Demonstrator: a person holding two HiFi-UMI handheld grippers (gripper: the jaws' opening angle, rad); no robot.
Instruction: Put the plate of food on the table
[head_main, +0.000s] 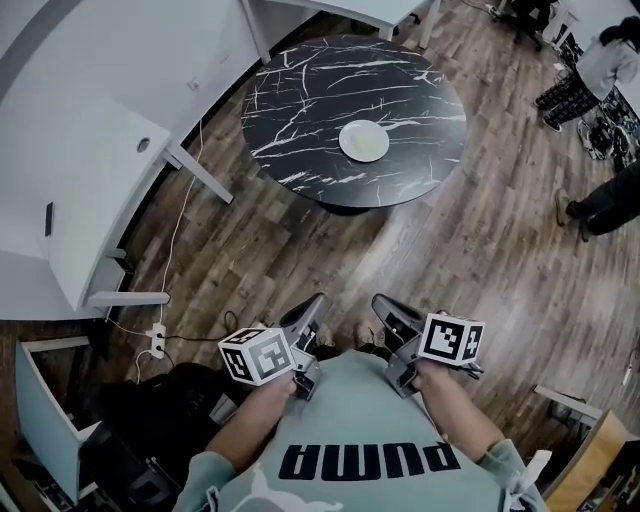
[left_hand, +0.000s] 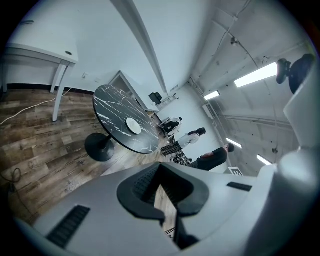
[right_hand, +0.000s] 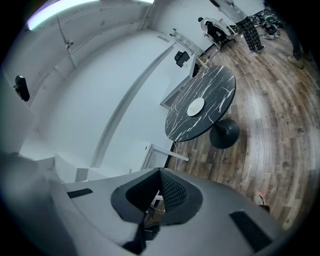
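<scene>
- My left gripper (head_main: 313, 308) is held low, close to my chest, above the wood floor (head_main: 460, 260). Its fingers (left_hand: 142, 189) are nearly together, with only a thin slit between them and nothing in it.
- My right gripper (head_main: 384, 304) is just beside it at the same height. Its fingers (right_hand: 172, 192) are just as narrow and hold nothing.
- The plate (head_main: 364, 140) lies flat on the round black marbled desk (head_main: 300, 110), a little right of its middle and well apart from both grippers.
- The plate looks pale; I cannot tell what is on it.
- Both grippers point toward that desk, which stands on a single dark foot (right_hand: 225, 134).
- A white desk (head_main: 90, 180) stands to my left. A cable (head_main: 178, 235) runs over the floor near it to a power strip (head_main: 157, 341).
- Two people (head_main: 600, 65) are at the far right, beyond the round desk.
</scene>
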